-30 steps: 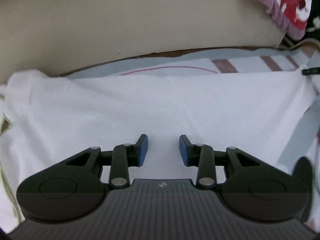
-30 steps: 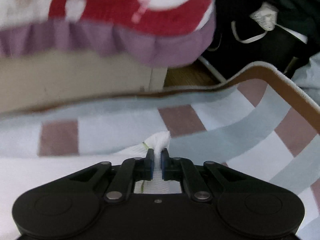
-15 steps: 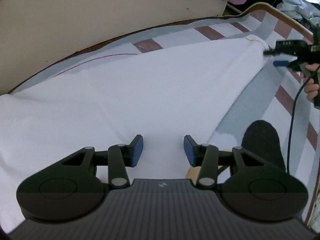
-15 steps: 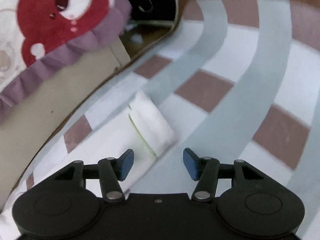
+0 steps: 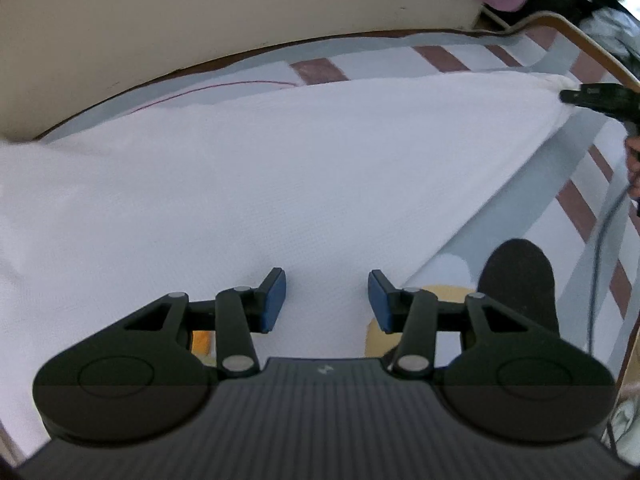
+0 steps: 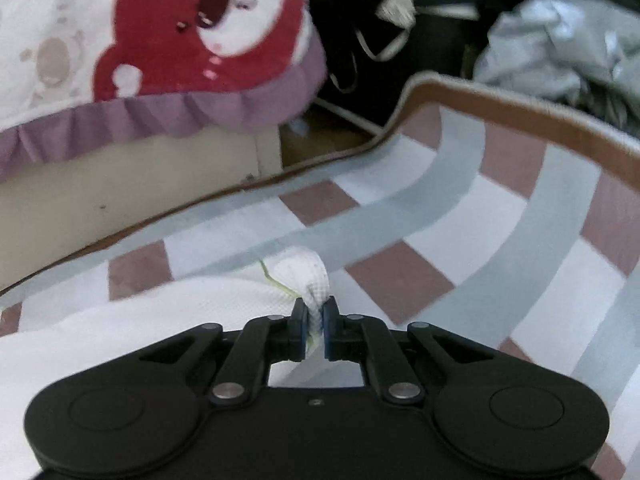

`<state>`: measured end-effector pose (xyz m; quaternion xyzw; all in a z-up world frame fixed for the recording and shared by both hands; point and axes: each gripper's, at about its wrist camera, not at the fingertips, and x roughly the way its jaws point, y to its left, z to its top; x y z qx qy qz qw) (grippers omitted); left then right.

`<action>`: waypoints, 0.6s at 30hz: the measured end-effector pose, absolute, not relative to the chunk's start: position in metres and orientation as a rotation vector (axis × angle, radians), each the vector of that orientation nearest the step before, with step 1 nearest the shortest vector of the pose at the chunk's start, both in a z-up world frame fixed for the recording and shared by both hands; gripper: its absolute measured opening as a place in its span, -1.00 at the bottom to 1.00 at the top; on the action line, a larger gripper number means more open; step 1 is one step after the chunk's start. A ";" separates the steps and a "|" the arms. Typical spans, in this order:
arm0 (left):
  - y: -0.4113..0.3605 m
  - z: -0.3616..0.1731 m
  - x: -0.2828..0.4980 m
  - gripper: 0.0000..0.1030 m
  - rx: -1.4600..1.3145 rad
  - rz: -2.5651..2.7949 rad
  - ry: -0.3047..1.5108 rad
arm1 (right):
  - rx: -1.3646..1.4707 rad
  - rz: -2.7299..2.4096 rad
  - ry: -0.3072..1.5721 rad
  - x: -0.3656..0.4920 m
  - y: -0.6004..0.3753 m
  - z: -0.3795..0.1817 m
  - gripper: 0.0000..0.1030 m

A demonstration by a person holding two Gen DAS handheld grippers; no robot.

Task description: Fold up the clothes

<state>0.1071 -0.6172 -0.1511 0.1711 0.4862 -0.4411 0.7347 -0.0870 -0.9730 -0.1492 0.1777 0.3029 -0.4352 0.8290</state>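
1. The checked mat (image 6: 472,216), in grey, white and dusty-pink squares with a brown border, carries the white garment (image 5: 280,184), which lies spread flat across its middle.
2. The white garment is a waffle-textured knit, smooth and nearly creaseless; its far corner tapers toward the mat's brown border.
3. The right gripper (image 6: 315,322) has its fingers clenched on that bunched corner (image 6: 308,276); a good fold needs it drawn taut and level.
4. The left gripper (image 5: 326,300) hovers released over the garment's near edge, grasping nothing.
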 end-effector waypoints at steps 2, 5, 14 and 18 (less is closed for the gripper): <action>-0.607 -0.145 0.110 -0.10 0.365 -0.934 1.077 | 0.379 -0.920 0.623 -0.083 -0.968 -0.138 -0.85; -0.587 -0.131 0.110 -0.10 0.354 -0.897 1.050 | 0.417 -0.851 0.599 -0.074 -0.947 -0.115 -0.85; -0.517 -0.093 0.099 -0.02 0.335 -0.788 0.984 | 0.524 -0.372 0.454 -0.051 -0.804 -0.056 -0.84; -0.481 -0.075 0.099 -0.02 0.261 -0.766 0.945 | 0.539 -0.198 0.487 -0.019 -0.737 -0.049 -0.84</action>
